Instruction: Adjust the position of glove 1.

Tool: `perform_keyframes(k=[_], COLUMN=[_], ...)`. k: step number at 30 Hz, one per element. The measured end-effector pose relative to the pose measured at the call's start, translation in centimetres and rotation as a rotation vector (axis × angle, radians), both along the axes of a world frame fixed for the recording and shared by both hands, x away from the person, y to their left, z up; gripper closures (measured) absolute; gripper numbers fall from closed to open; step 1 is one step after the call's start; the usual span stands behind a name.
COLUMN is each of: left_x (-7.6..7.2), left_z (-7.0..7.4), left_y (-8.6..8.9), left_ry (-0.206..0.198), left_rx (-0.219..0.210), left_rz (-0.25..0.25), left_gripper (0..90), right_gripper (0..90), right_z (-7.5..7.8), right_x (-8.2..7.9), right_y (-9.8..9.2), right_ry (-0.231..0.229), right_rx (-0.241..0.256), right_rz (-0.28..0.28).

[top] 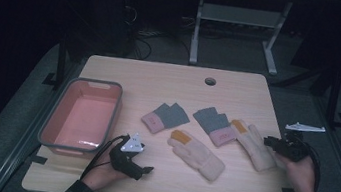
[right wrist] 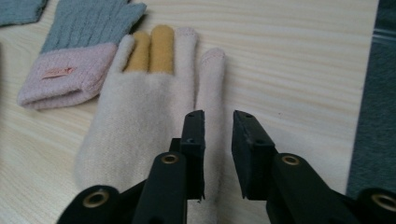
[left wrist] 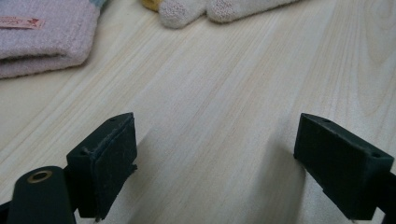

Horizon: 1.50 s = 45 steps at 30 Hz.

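While the left gripper [left wrist: 215, 161] hovers wide open over bare table [top: 170, 83], the right gripper [right wrist: 218, 154] stands narrowly parted and empty. Its jaws straddle the thumb edge of the cream glove [right wrist: 140, 126], which lies flat near the table's right side.

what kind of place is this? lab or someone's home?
Likely a lab or data-collection room, not a home: a bare wooden table with a cable hole, dark surroundings, loose cables on the floor behind, and gloves laid beside a pink bin.

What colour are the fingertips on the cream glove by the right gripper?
Mustard yellow on two fingertips of the cream glove; clearest in the right gripper view.
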<state>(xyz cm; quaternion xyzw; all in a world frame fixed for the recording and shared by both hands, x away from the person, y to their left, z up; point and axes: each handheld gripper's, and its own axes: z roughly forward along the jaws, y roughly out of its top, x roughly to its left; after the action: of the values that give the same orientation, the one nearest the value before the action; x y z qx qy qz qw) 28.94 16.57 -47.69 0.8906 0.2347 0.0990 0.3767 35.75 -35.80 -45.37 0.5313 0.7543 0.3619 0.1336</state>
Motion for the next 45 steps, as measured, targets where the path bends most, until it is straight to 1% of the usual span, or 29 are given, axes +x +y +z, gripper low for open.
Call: perform_keyframes(k=[1, 2, 4, 5, 6, 8, 9, 10, 11, 12, 13, 14, 17, 23, 27, 32, 38, 41, 45], left_x=[0.0, 0.0, 0.0, 0.0, 0.0, 0.0, 0.0, 0.0, 0.0, 0.0, 0.0, 0.0, 0.0, 0.0, 0.0, 0.0, 0.0, 0.0, 0.0], left_z=[0.0, 0.0, 0.0, 0.0, 0.0, 0.0, 0.0, 0.0, 0.0, 0.0, 0.0, 0.0, 0.0, 0.0, 0.0, 0.0, 0.0, 0.0, 0.0], left_y=[0.0, 0.0, 0.0, 0.0, 0.0, 0.0, 0.0, 0.0, 0.0, 0.0, 0.0, 0.0, 0.0, 0.0, 0.0, 0.0, 0.0, 0.0, 0.0], left_ry=[0.0, 0.0, 0.0, 0.0, 0.0, 0.0, 0.0, 0.0, 0.0, 0.0, 0.0, 0.0, 0.0, 0.0, 0.0, 0.0, 0.001, -0.003, -0.003], left_rx=[0.0, 0.0, 0.0, 0.0, 0.0, 0.0, 0.0, 0.0, 0.0, 0.0, 0.0, 0.0, 0.0, 0.0, 0.0, 0.001, 0.001, 0.004, 0.004], left_rz=[0.0, 0.0, 0.0, 0.0, 0.0, 0.0, 0.0, 0.0, 0.0, 0.0, 0.0, 0.0, 0.0, 0.0, 0.0, 0.0, -0.001, -0.002, -0.002], left_gripper=[12.4, 12.4, 12.4, 12.4, 12.4, 12.4, 12.4, 12.4, 12.4, 12.4, 12.4, 12.4, 12.4, 12.4, 12.4, 12.4, 12.4, 12.4, 12.4], right_gripper=[73.1, 72.9, 70.8, 68.7, 68.6, 72.5, 75.0, 81.6, 85.1, 85.1, 88.3, 88.6, 89.2, 89.7, 89.9, 90.0, 90.0, 90.0, 90.0], right_z=[-0.2, -0.3, -0.7, -0.9, -1.0, -1.4, -1.5, -1.6, -1.6, -1.6, -1.5, -1.3, -0.8, 0.5, 1.7, 3.7, 5.9, 6.9, 8.4], right_x=[0.0, 0.0, 0.1, 0.2, 0.3, 0.3, 0.4, 0.4, 0.3, 0.3, 0.2, 0.1, -0.1, -0.5, -0.8, -1.2, -1.2, -1.2, -1.2], right_y=[-0.1, 0.0, 0.0, 0.0, 0.0, -0.1, -0.2, -0.2, -0.2, -0.2, -0.3, -0.3, -0.4, -0.5, 0.0, 0.8, 2.4, 3.2, 4.5], right_ry=[0.01, 0.018, 0.033, 0.039, 0.037, 0.063, 0.067, 0.067, 0.069, 0.069, 0.055, 0.048, 0.011, -0.03, -0.067, -0.119, -0.179, -0.202, -0.244], right_rx=[0.018, 0.022, 0.009, 0.004, 0.001, 0.018, 0.01, 0.019, 0.019, 0.019, 0.018, 0.02, 0.013, 0.021, 0.017, 0.019, 0.015, 0.019, 0.027], right_rz=[0.001, 0.007, 0.007, -0.005, -0.009, -0.006, 0.003, 0.01, 0.012, 0.012, 0.01, 0.006, 0.0, -0.007, 0.013, 0.042, 0.082, 0.099, 0.129])
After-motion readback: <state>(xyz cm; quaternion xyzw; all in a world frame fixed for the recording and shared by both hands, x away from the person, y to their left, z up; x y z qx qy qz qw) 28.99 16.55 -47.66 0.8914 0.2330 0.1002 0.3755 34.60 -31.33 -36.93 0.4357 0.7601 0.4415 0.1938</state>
